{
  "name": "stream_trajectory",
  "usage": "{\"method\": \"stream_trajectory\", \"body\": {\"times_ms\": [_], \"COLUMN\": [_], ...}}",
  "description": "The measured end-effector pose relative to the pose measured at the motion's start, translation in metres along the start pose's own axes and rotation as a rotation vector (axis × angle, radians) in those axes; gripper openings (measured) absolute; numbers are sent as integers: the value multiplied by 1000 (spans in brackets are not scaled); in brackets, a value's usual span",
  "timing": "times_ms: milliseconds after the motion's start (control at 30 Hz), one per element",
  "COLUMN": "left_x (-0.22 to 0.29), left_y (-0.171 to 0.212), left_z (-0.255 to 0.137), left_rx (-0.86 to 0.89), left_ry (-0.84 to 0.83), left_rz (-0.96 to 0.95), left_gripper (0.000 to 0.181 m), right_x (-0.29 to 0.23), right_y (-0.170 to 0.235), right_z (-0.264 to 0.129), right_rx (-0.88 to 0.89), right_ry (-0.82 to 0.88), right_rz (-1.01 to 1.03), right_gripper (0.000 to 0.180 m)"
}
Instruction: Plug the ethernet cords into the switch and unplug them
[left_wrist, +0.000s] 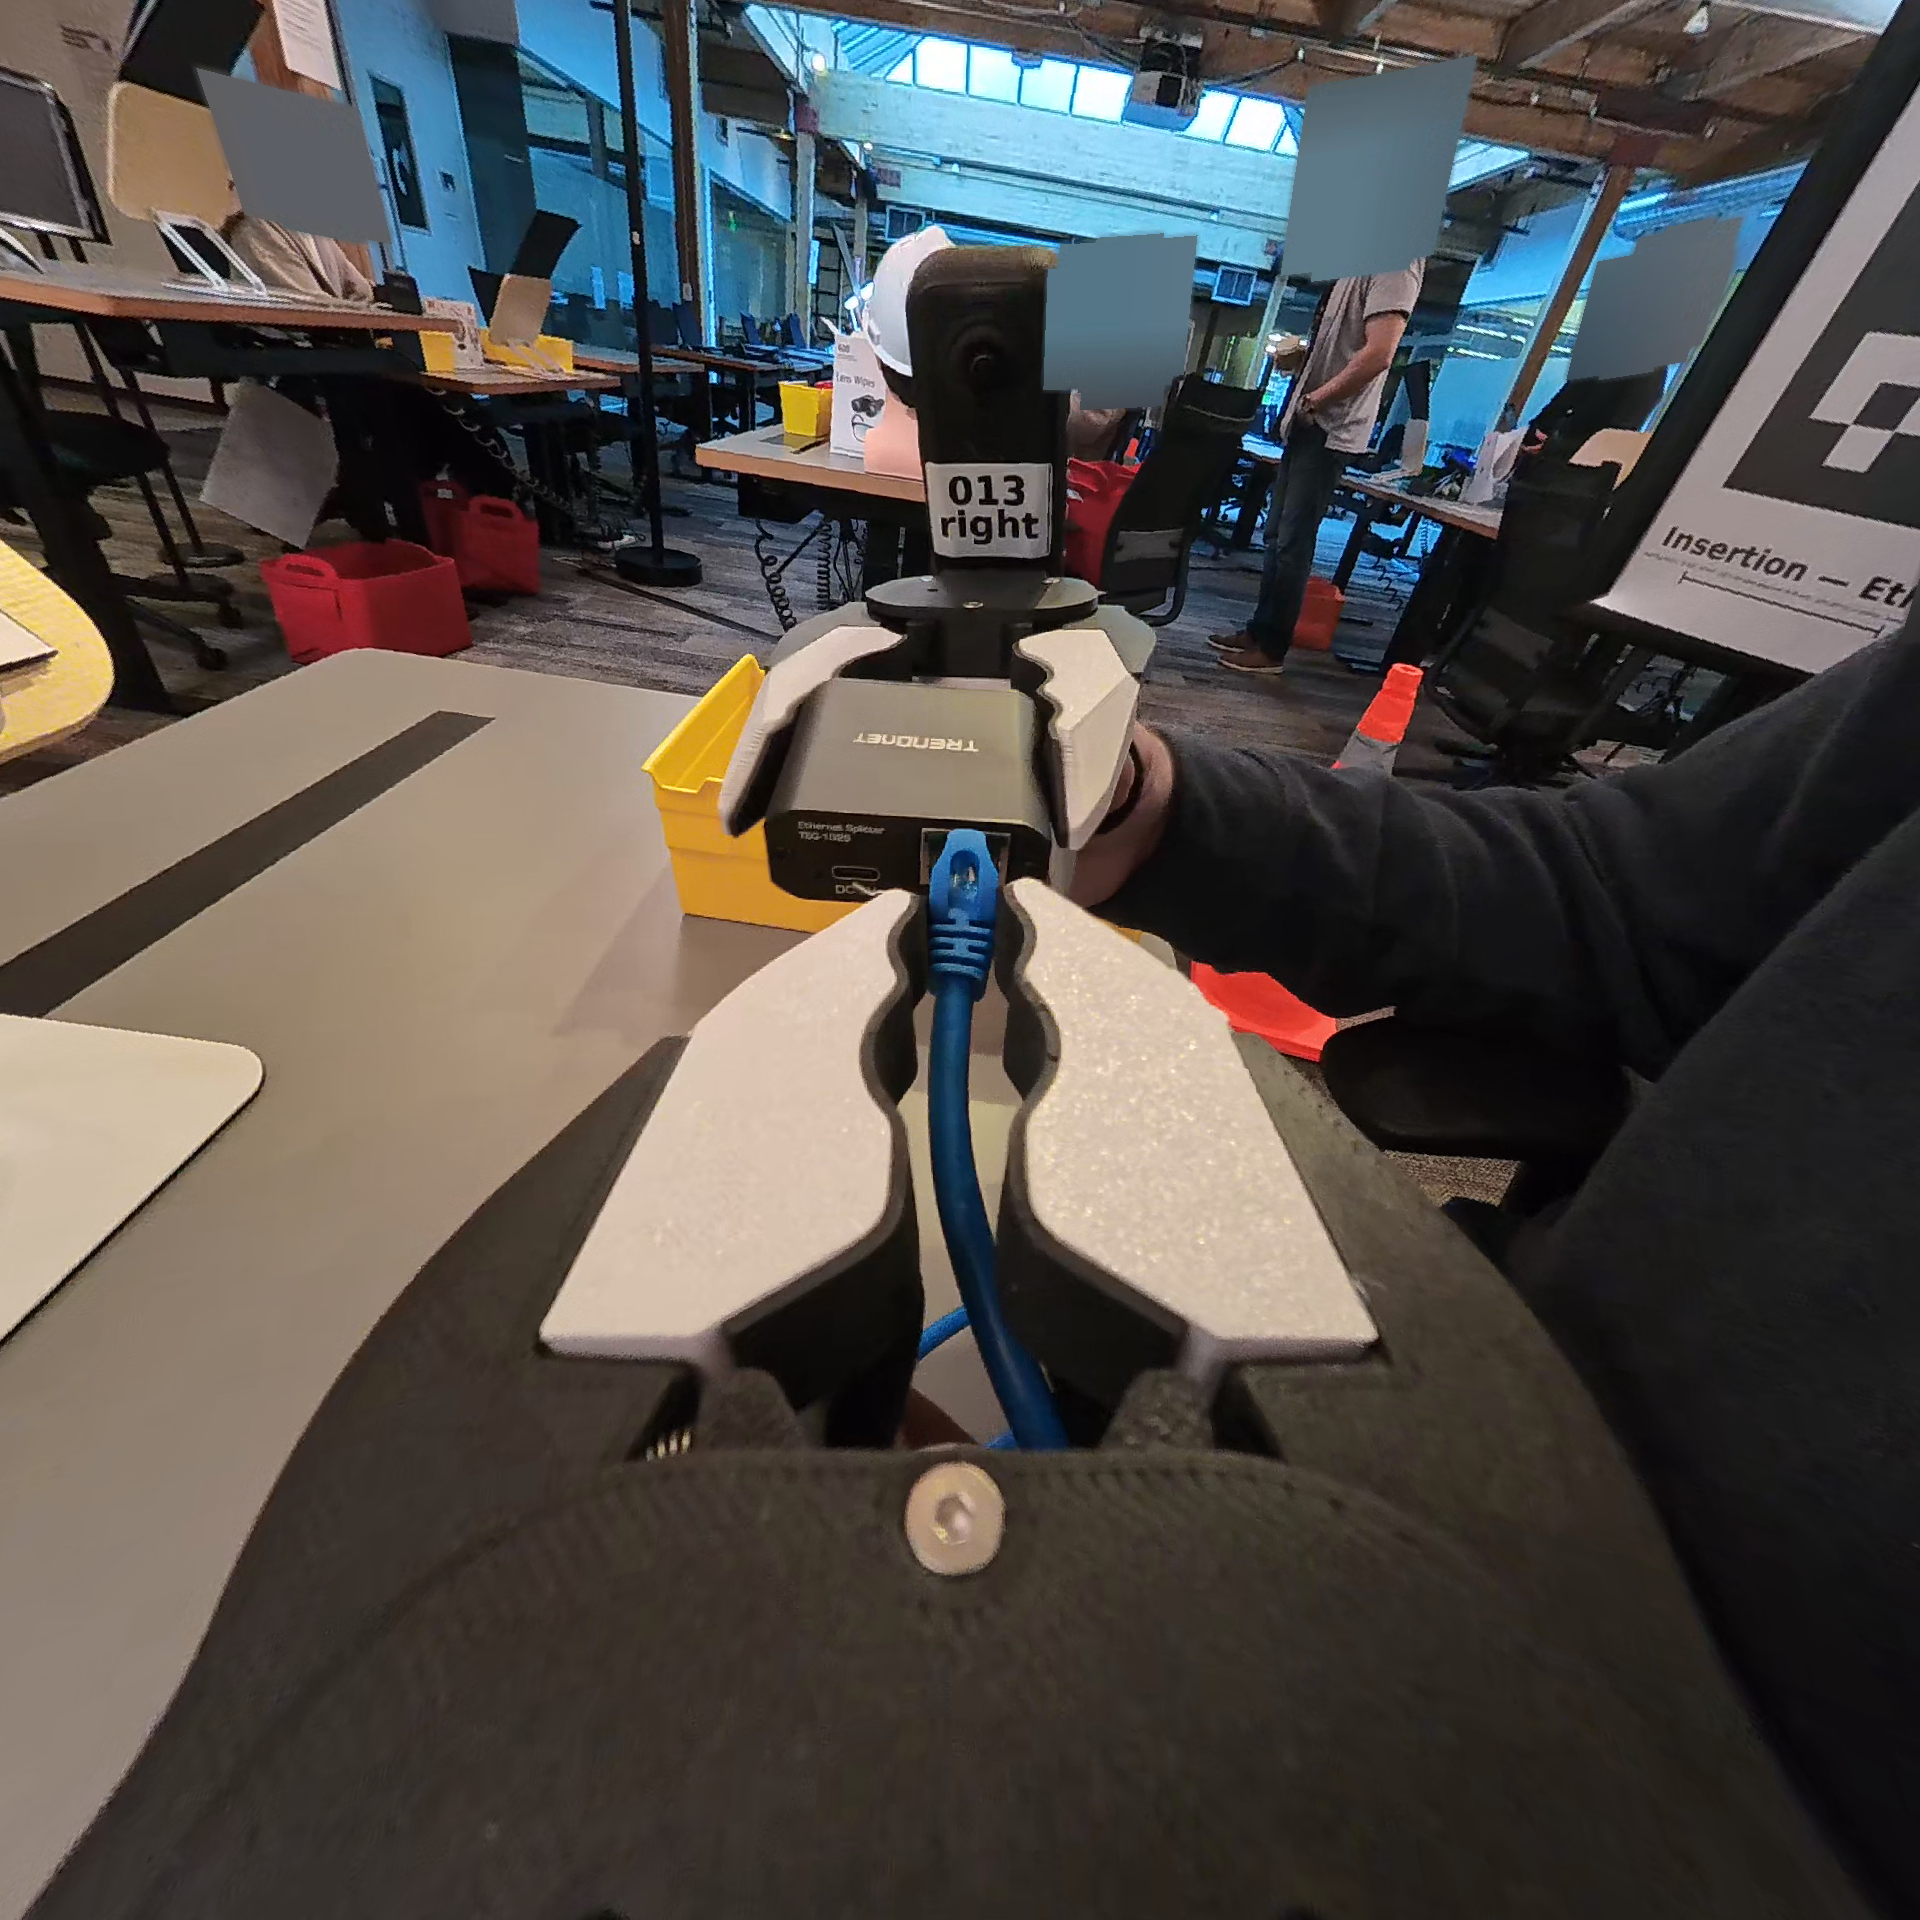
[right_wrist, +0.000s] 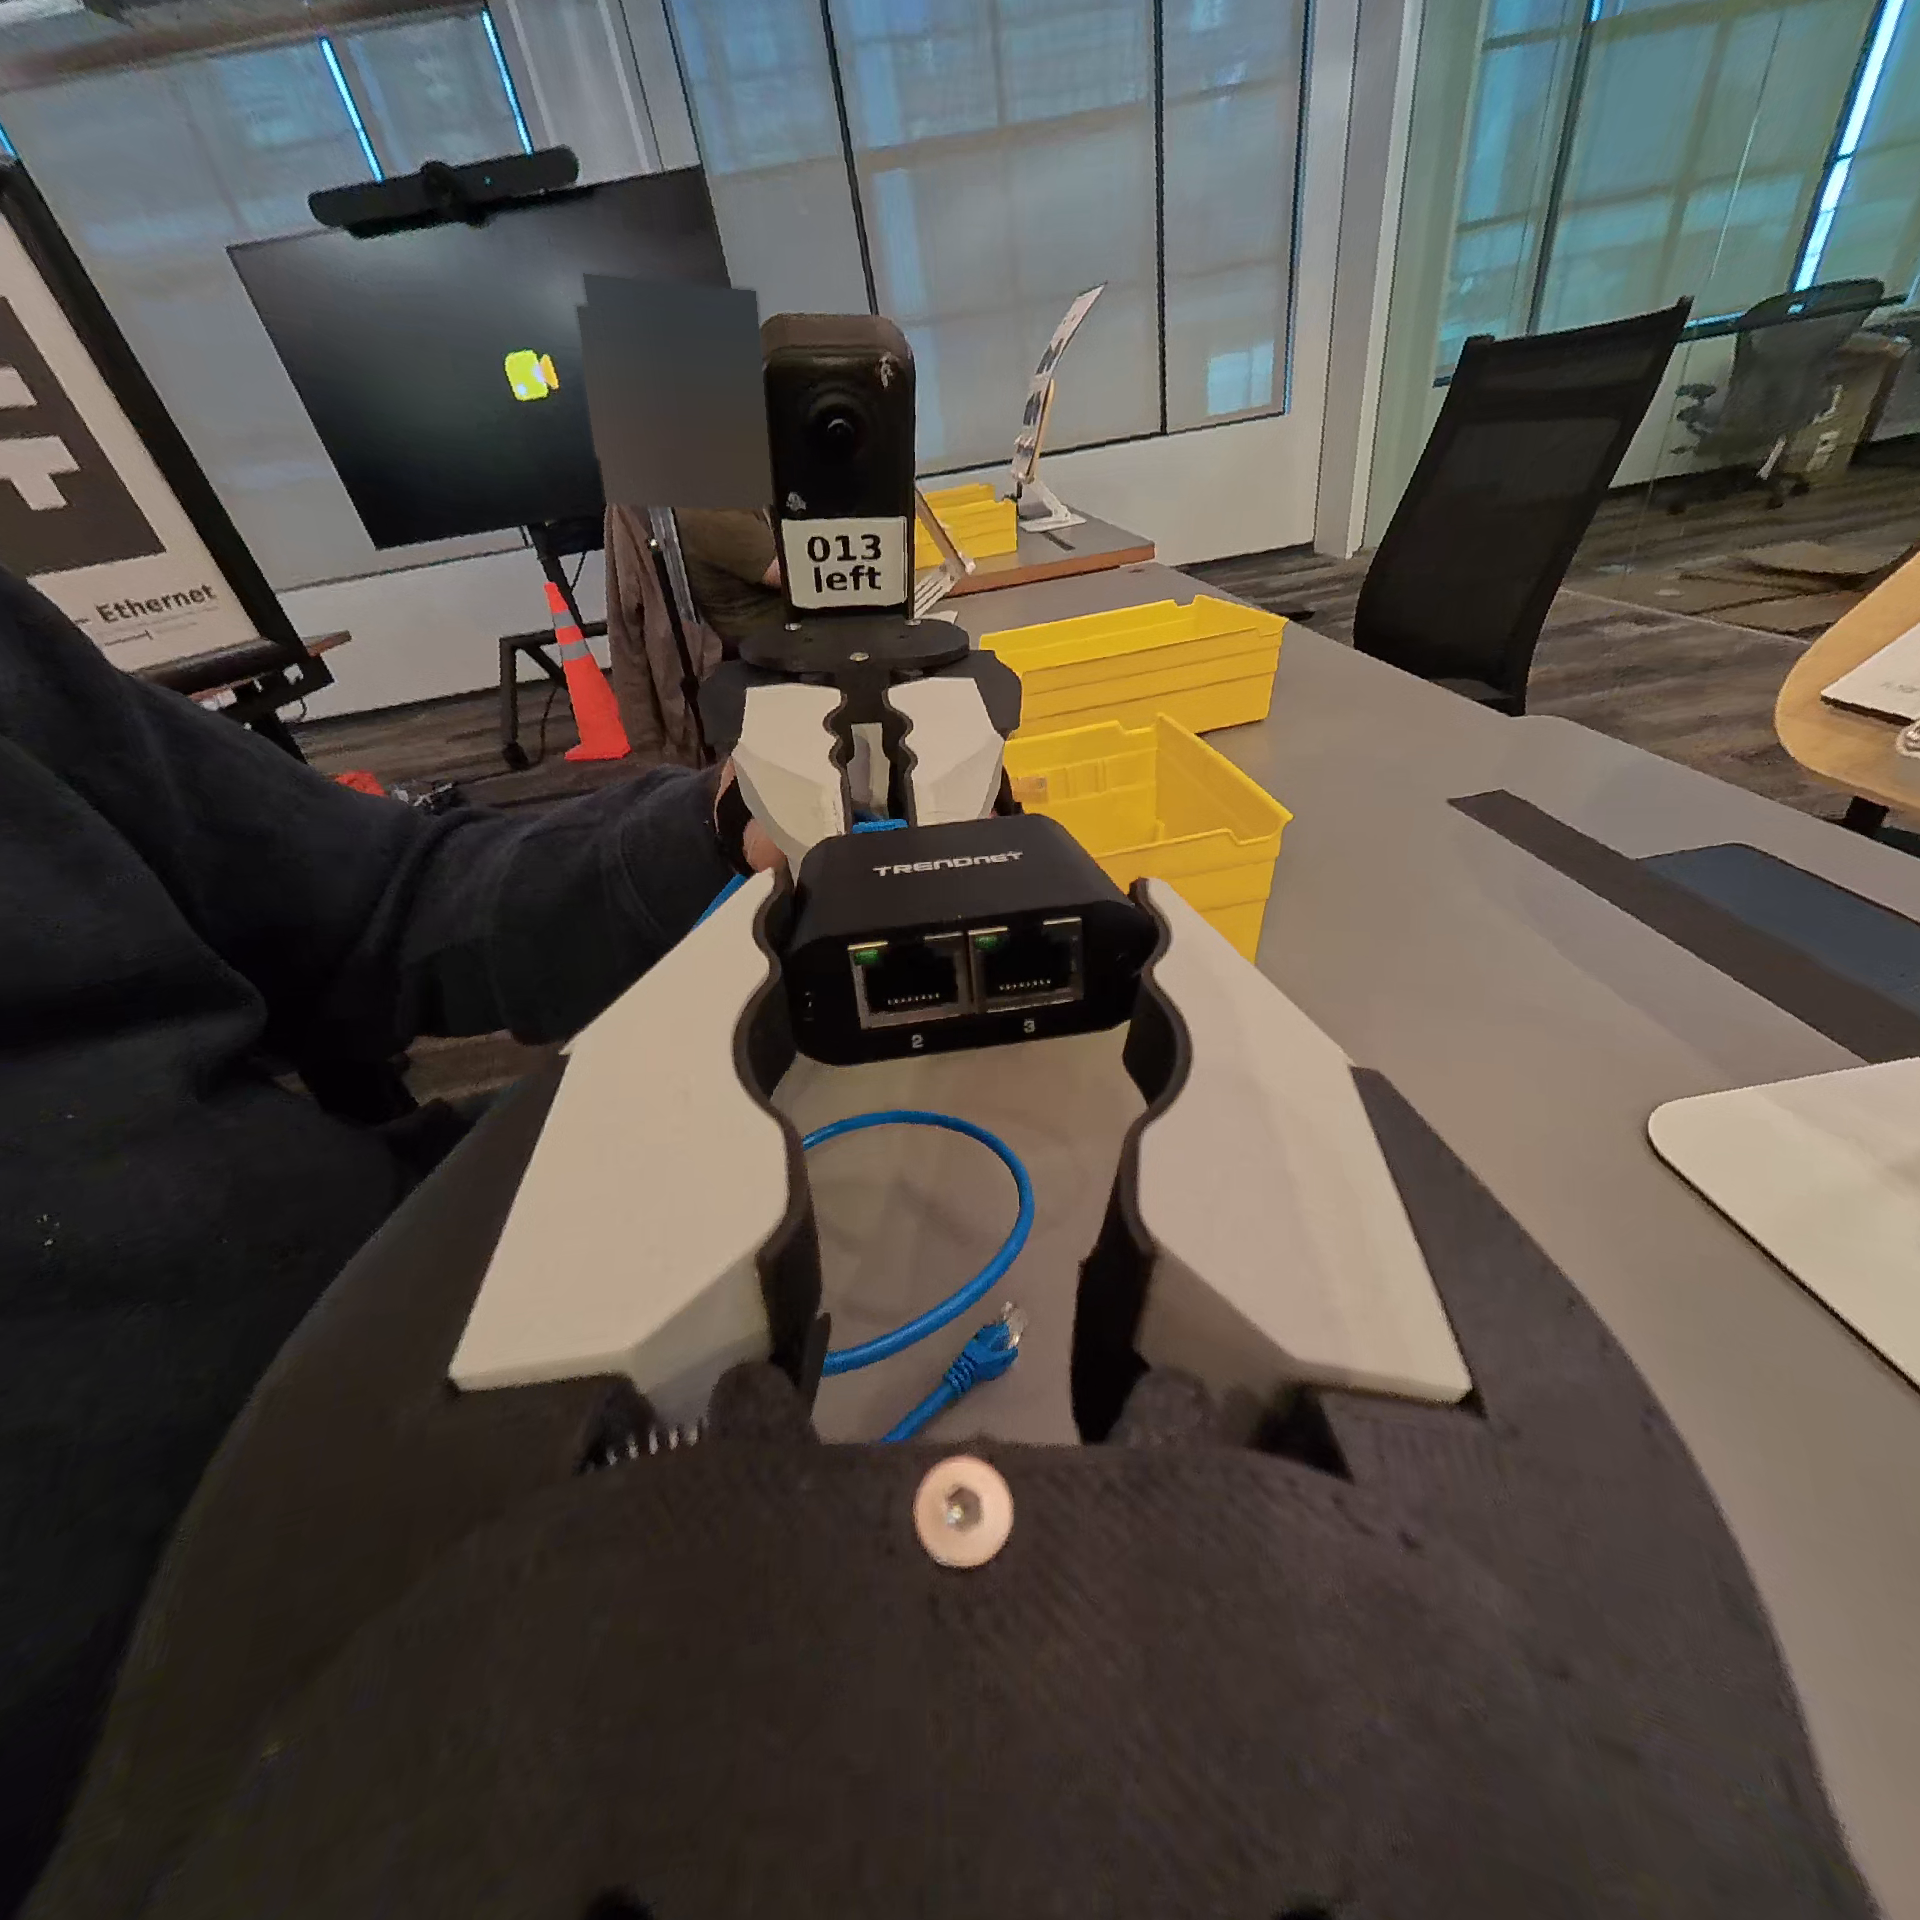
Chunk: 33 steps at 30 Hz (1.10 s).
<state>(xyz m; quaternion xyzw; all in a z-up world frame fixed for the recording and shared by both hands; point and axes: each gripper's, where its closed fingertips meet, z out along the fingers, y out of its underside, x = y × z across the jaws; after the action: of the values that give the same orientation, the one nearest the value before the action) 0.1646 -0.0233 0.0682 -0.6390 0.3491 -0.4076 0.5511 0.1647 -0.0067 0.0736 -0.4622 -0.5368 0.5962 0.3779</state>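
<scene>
Left claw (left_wrist: 958, 935): its two grey plastic fingers are pressed together on the ribbed boot of the blue ethernet cord (left_wrist: 961, 1091), right behind the plug.
Blue ethernet cord: it runs back between the left fingers. Its plug sits in the single port on the near face of the small black box-shaped switch (left_wrist: 914, 774); whether it has latched I cannot tell.
Switch: held in the air above the grey desk (left_wrist: 312, 935), just in front of a yellow plastic bin (left_wrist: 701, 821), and gripped across its sides.
Right claw (right_wrist: 961, 935): clamped on the switch's two flanks, with its twin-port face turned toward this camera.
Twin ports (right_wrist: 966, 971): both empty, with small green lights lit at their corners.
Loose end (right_wrist: 987, 1345): a blue cord loops on the desk below the right claw, ending in a free plug, well apart from the switch.
Progress: early, as I judge it. One plug is at or in its port, two ports are unfilled, and all the unplugging is left.
Relation: plug at the left fingertips; switch between the right fingers.
</scene>
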Motion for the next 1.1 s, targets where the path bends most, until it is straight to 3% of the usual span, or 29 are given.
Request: {"method": "stream_trajectory", "body": {"times_ms": [167,267,400,500,600,700,833,900,933,1033,1100], "left_x": [-4,-20,-32,-23,-25,-35,-44,-47,-46,-42,-27], "left_y": [3,-7,-22,-29,-11,-4,4,4,3,-2,-6], "left_z": [2,-10,-27,-19,4,15,18,15,14,7,9], "left_rx": [-23,5,-98,-234,-425,-470,-562,-543,-523,-425,-324], "left_ry": [-38,-156,-396,-506,-618,-684,-743,-770,-777,-749,-611], "left_rz": [5,37,255,475,693,788,939,976,986,905,813], "left_gripper": [13,32,44,45,50,54,42,25,24,24,24], "right_x": [3,15,41,59,58,51,33,28,26,11,7], "right_y": [4,7,12,12,9,8,8,10,8,-9,-17], "right_z": [-3,-5,-12,-17,-11,-4,8,12,13,10,4], "right_rx": [-39,-68,-127,-139,-131,-163,-162,-176,-170,-106,-86], "right_ry": [21,95,296,451,495,519,456,443,432,288,219], "right_rz": [-30,-28,-3,31,68,82,142,154,137,128,110], "right_gripper": [62,62,62,62,62,62,62,63,62,66,81]}}
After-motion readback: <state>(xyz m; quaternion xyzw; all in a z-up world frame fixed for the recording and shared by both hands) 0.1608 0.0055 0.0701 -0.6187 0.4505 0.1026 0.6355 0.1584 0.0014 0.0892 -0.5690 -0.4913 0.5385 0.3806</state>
